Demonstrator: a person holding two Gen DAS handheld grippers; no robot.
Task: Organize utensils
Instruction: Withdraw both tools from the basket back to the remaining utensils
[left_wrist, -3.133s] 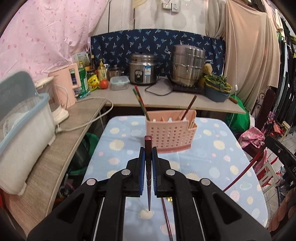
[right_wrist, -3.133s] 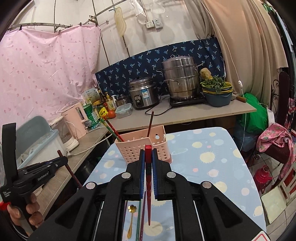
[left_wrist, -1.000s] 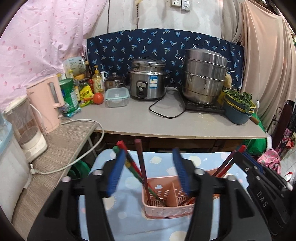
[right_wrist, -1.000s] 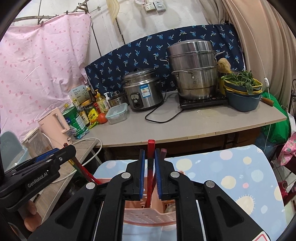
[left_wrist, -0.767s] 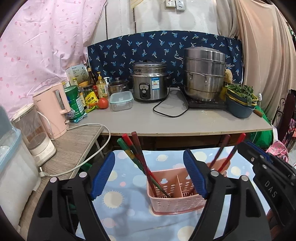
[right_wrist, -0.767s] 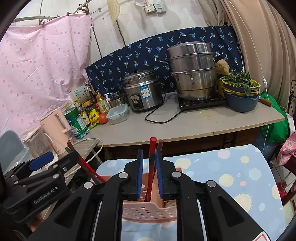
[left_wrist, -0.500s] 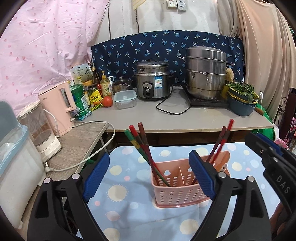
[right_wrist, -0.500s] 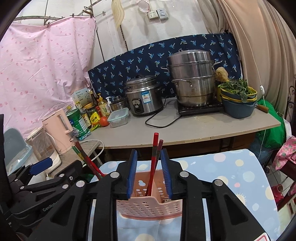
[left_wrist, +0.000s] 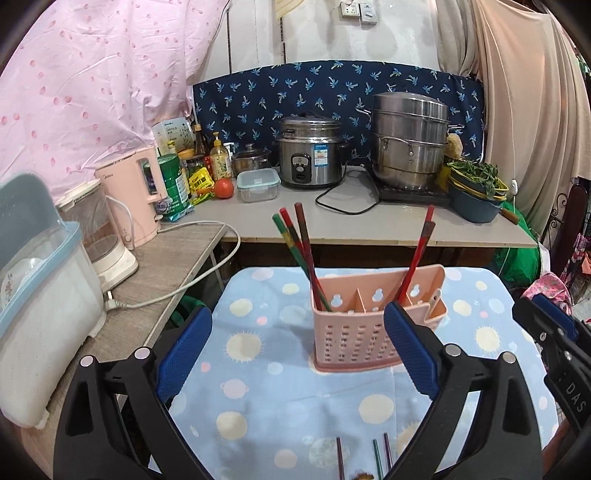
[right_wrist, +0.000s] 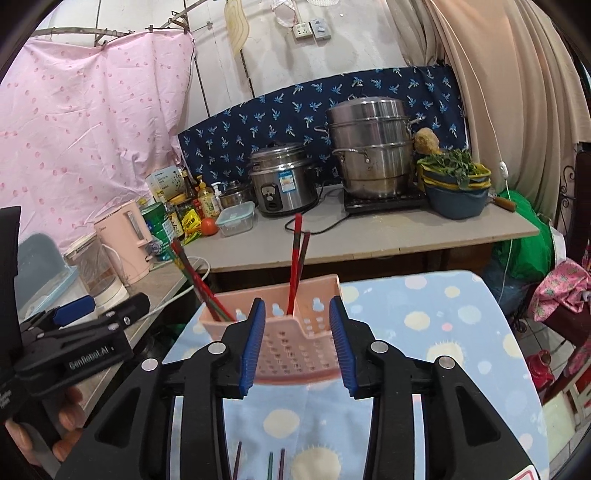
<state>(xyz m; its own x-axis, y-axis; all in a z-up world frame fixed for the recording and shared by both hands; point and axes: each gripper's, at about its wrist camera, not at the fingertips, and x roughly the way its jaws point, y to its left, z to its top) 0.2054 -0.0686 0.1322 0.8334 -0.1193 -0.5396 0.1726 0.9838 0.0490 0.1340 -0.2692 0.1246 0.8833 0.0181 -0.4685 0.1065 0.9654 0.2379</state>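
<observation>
Both our grippers just let go: left gripper (left_wrist: 297, 347) wide, right gripper (right_wrist: 297, 341) partway, nothing between either. Chopsticks (left_wrist: 415, 258) lean in the pink basket (left_wrist: 369, 332) mid-frame; more chopsticks (left_wrist: 376, 456) wait bottom-center.

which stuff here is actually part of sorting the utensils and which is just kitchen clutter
Part of the job:
- pink utensil holder
- chopsticks standing in it
- loose chopsticks on the tablecloth

Just lying about:
- rice cooker
- steamer pot
- pink kettle
- tomato
- bowl of greens
</observation>
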